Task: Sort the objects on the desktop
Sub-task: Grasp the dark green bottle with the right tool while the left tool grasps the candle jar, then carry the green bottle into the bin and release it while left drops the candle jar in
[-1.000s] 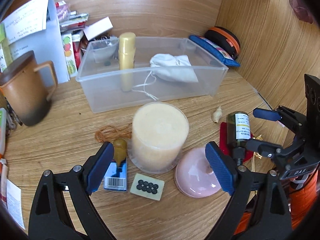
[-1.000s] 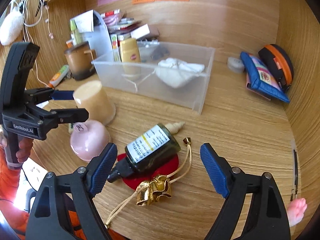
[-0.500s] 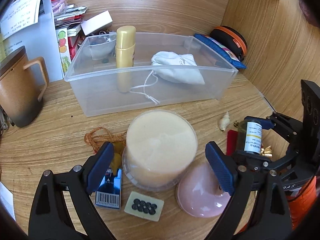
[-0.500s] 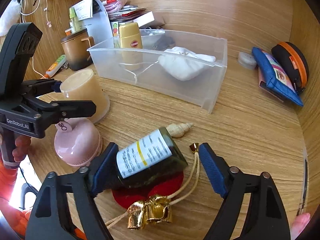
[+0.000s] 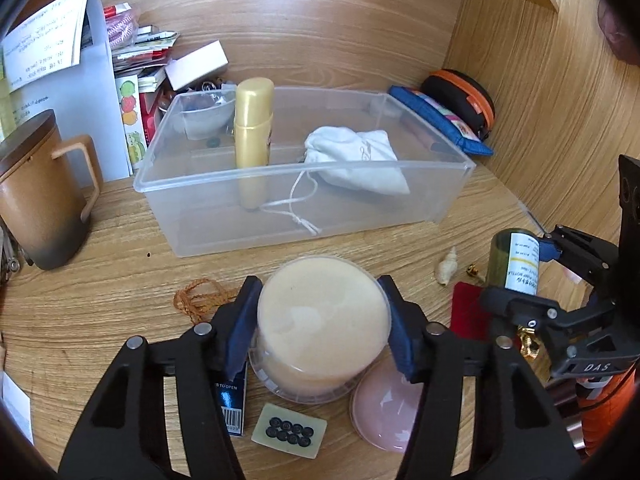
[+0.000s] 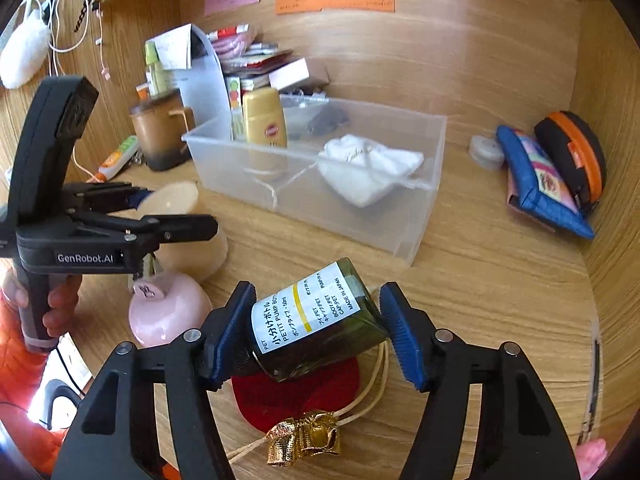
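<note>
The left gripper has just been closing, and its blue pads now press on either side of the cream tub, an upturned translucent container standing on the wooden desk in front of the clear storage bin. The right gripper has also just been closing; its pads are clamped on the dark green pump bottle, one at the neck end and one at the base, with the bottle lying tilted above a red pouch with a gold tie.

Both grips look freshly made, so the step in hand is probably the lift and carry into the bin, which already holds a gold bottle and a white drawstring bag.

To do it well, the tub should come straight up first: a pink dome-shaped item sits touching or just beside its base, and a blue packet and a small card of black dots lie close by, so any sideways drag could scatter them. The tub is wide and smooth (the pads catch it near its widest part), so a firm, steady squeeze matters more than speed.

The pump bottle is held end to end, a hold that could let it pivot; keeping the wrist quiet should prevent that. Each load wants to clear the bin's near wall before going down, aiming for the open floor between the gold bottle and the bag, or to the right of the bag, one hand at a time to avoid the grippers crowding each other.
</note>
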Demonstrator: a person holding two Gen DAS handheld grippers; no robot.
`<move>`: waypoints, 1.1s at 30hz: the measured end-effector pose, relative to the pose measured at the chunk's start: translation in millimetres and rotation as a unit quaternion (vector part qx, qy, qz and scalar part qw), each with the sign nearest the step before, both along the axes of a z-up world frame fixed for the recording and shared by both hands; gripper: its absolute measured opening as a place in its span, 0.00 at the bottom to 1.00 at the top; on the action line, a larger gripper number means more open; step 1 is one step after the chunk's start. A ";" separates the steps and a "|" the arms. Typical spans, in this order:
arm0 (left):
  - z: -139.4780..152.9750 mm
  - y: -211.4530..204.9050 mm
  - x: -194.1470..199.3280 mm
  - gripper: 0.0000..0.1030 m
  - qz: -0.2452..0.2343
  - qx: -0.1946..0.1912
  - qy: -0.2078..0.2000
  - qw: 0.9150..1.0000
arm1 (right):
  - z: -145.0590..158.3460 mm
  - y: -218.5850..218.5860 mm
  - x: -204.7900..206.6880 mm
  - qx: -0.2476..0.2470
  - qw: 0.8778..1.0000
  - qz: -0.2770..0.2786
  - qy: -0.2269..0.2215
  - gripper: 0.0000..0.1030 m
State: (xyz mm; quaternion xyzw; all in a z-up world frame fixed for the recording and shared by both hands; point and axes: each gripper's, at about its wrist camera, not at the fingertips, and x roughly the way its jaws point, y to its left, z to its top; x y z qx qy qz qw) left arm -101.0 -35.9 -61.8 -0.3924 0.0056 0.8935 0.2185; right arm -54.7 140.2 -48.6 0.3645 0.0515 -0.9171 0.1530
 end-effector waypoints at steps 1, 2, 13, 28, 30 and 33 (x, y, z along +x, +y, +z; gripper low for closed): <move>0.7 0.3 1.0 0.55 0.000 -0.002 0.002 1.000 | 2.6 0.4 -0.1 -0.001 1.000 -0.002 0.003 0.59; 1.1 0.2 2.1 0.55 0.001 -0.004 0.005 1.000 | 4.8 0.5 -0.2 -0.003 1.000 -0.003 0.005 0.59; 9.5 -11.2 2.3 0.53 0.006 0.022 0.002 1.000 | 23.4 4.3 -4.0 -0.013 1.000 -0.010 0.023 0.59; 42.0 -15.4 5.3 0.53 0.013 0.058 0.027 0.998 | 50.3 6.0 -14.3 -0.019 0.998 -0.005 0.054 0.59; 48.3 -15.6 3.9 0.53 0.013 0.066 0.031 0.997 | 53.0 5.6 -16.8 -0.018 0.998 -0.004 0.057 0.59; 56.5 -14.7 1.2 0.53 0.011 0.074 0.038 0.996 | 56.6 4.7 -21.5 -0.017 0.998 0.000 0.061 0.59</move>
